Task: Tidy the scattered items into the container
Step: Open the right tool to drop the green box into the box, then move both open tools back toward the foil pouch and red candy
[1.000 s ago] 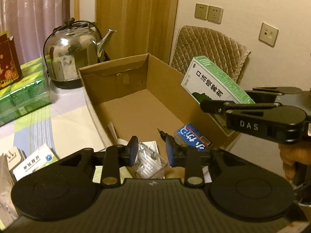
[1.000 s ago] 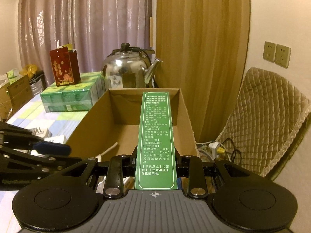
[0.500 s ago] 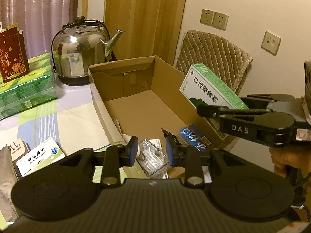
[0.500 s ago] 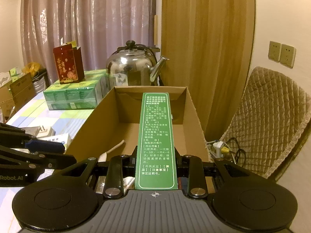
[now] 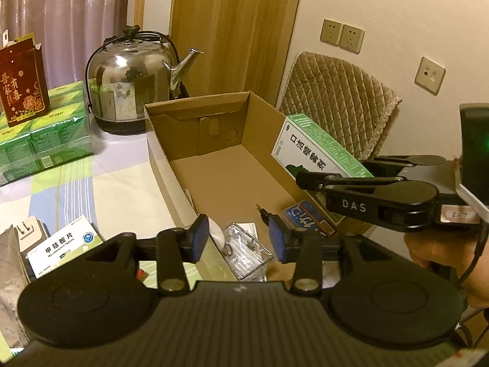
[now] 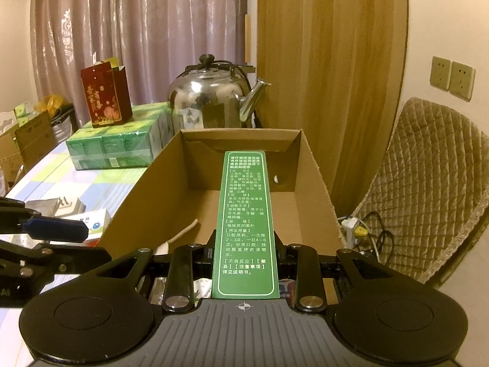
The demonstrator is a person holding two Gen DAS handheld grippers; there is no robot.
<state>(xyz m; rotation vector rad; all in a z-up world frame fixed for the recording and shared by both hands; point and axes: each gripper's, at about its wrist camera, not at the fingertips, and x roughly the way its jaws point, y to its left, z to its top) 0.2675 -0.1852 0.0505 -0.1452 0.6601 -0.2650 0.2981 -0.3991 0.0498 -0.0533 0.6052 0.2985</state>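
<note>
Left gripper (image 5: pixel 239 241) jaws just widened, seemingly empty; right gripper (image 6: pixel 245 255) clamped.

silver pouch (image 5: pixel 10 263) cut off at edge; blue box (image 5: pixel 305 218) partly hidden

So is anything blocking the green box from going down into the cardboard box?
Nothing visible does. The right gripper holds the green box over the cardboard box's right wall, and the floor beyond it is bare; small items lie only at the near end.

Dim, warm yellowish indoor light, fisheye bending at edges, glare on kettle (image 5: pixel 131 82)
</note>
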